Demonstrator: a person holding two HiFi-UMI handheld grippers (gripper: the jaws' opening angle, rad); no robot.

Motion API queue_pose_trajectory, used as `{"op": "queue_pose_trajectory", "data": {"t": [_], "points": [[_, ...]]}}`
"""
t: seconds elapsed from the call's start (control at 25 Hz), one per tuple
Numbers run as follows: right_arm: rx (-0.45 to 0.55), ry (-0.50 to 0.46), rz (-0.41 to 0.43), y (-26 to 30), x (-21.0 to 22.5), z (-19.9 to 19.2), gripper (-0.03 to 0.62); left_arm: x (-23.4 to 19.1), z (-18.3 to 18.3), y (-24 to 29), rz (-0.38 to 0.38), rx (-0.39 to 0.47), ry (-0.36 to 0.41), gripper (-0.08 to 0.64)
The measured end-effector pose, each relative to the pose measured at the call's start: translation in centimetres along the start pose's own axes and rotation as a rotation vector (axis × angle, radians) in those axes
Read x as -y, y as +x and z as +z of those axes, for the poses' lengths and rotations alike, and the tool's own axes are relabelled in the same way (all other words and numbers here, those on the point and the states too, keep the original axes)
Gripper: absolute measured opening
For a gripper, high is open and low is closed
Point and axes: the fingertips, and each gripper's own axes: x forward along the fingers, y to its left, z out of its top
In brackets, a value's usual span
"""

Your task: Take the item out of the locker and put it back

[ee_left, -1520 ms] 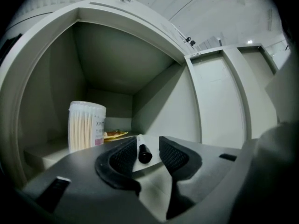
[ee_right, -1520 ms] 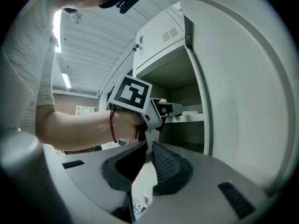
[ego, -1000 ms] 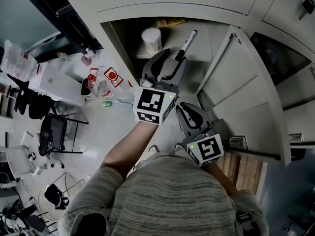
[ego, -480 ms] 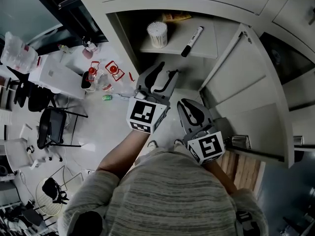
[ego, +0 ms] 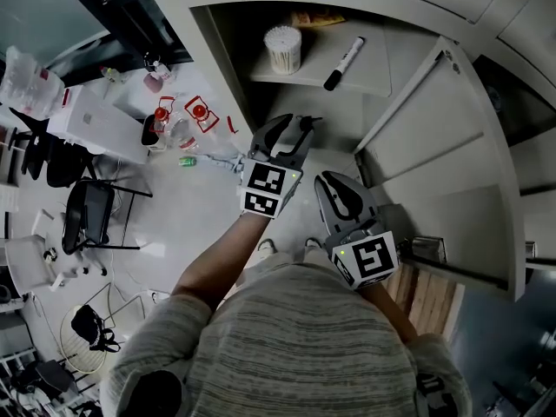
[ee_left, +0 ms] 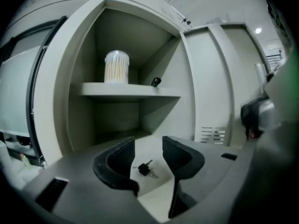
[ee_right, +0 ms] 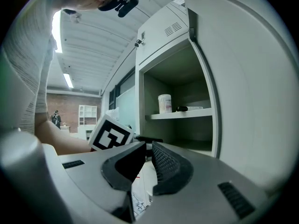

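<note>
Dropping below the shelf (ego: 373,72), left claw (ego: 290,125) now spread and empty, marker (ego: 344,62) left near the shelf's right edge; right claw (ego: 335,188) nearly pressed together, empty; put-back looks done.

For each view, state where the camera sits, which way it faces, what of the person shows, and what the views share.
Head view: on the person's head, looking steeply down at the open locker; sweater, left forearm, left gripper, right gripper show.
Left gripper view: rides that gripper, faces into the locker; its open tongs show.
Right gripper view: rides that gripper, faces the locker past the left gripper's cube; sleeve, forearm show.
Shared: all three show the cotton-swab jar on the shelf.
</note>
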Motion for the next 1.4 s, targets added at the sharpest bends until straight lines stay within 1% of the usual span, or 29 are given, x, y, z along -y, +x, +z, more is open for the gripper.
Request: {"op": "queue_pose_trajectory", "data": {"t": [0.2,0.4,0.56,0.64,0.76,0.84,1.0,1.12,1.16,1.2,1.24,1.32,1.4], "points": [[-0.017,0.003,0.0,-0.4,-0.2,-0.6,0.055,-1.2,-4.4,2.2,0.02,-0.129,-0.05,0.186],[-0.038,0.022,0.007,-0.5,-0.3,-1.8,0.055,-1.9,-6.3,4.0,0.032,-0.209,-0.085,0.186],[-0.045,0.024,0.022,-0.4,-0.7,-2.1,0.055,-1.8,-7.2,5.4,0.02,-0.26,-0.091,0.186],[-0.047,0.027,0.025,-0.4,-0.8,-2.3,0.055,-2.3,-7.8,6.0,0.046,-0.277,-0.068,0.186],[-0.052,0.034,0.026,-0.6,-0.7,-2.6,0.055,-1.9,-8.6,6.2,0.059,-0.34,-0.061,0.192],[-0.052,0.035,0.027,-0.7,-0.6,-2.7,0.055,-1.5,-8.9,6.2,0.059,-0.377,-0.031,0.192],[-0.055,0.037,0.031,-0.8,-0.6,-2.9,0.055,-1.2,-9.5,6.5,0.083,-0.436,0.055,0.192],[-0.054,0.045,0.033,-0.9,-0.6,-3.0,0.055,-1.3,-9.6,6.6,0.099,-0.452,0.077,0.186],[-0.052,0.043,0.033,-0.9,-0.6,-2.9,0.055,-1.4,-9.7,6.5,0.105,-0.457,0.096,0.168],[-0.05,0.04,0.032,-0.9,-0.5,-2.8,0.055,-1.5,-9.7,6.5,0.11,-0.461,0.126,0.102],[-0.048,0.037,0.031,-1.0,-0.5,-2.7,0.054,-1.6,-9.7,6.5,0.115,-0.462,0.158,0.065],[-0.046,0.034,0.03,-1.0,-0.5,-2.7,0.054,-1.6,-9.7,6.4,0.121,-0.453,0.21,0.053],[-0.045,0.034,0.029,-1.1,-0.4,-2.7,0.055,-1.5,-9.6,6.3,0.124,-0.436,0.228,0.042]]}}
